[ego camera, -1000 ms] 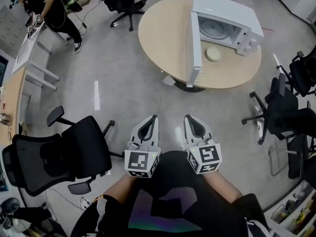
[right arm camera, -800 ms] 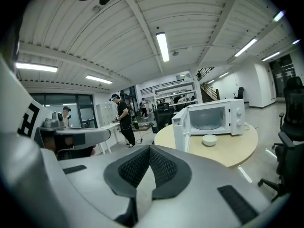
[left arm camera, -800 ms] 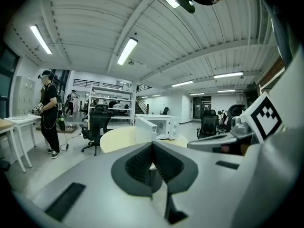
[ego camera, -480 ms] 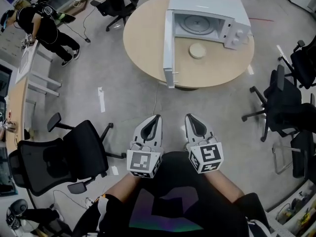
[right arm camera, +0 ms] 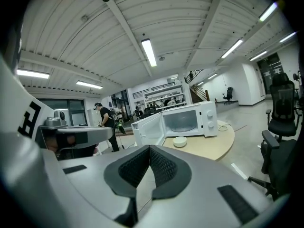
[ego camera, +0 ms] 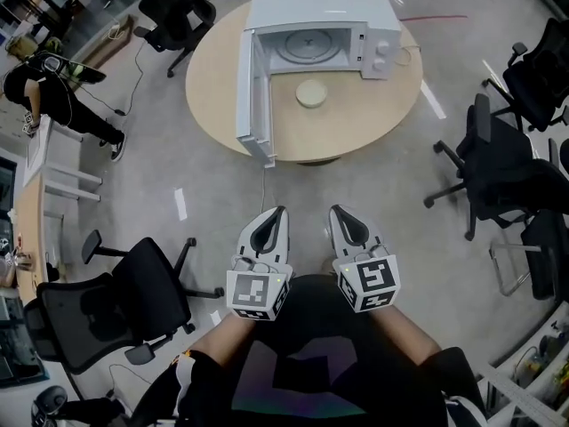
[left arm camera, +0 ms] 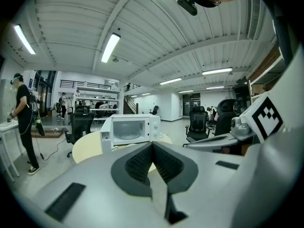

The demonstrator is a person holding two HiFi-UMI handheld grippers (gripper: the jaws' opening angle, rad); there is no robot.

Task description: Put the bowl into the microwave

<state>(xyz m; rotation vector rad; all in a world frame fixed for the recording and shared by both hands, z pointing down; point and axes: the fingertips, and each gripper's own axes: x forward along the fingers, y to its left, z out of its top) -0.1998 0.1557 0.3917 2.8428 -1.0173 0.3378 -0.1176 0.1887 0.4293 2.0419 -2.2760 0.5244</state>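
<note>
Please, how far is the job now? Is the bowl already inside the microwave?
Done: the microwave has its door open. In hand: nothing; the left hand-held gripper and the right hand-held gripper are shut and empty, close to the person's body, far from the round table. Left: the bowl sits on the table before the open microwave, so walking up, grasping it and setting it inside all remain.

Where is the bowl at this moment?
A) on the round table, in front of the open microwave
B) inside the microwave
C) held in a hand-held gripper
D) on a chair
A: the bowl sits on the table just outside the microwave, whose door stands open.
</note>
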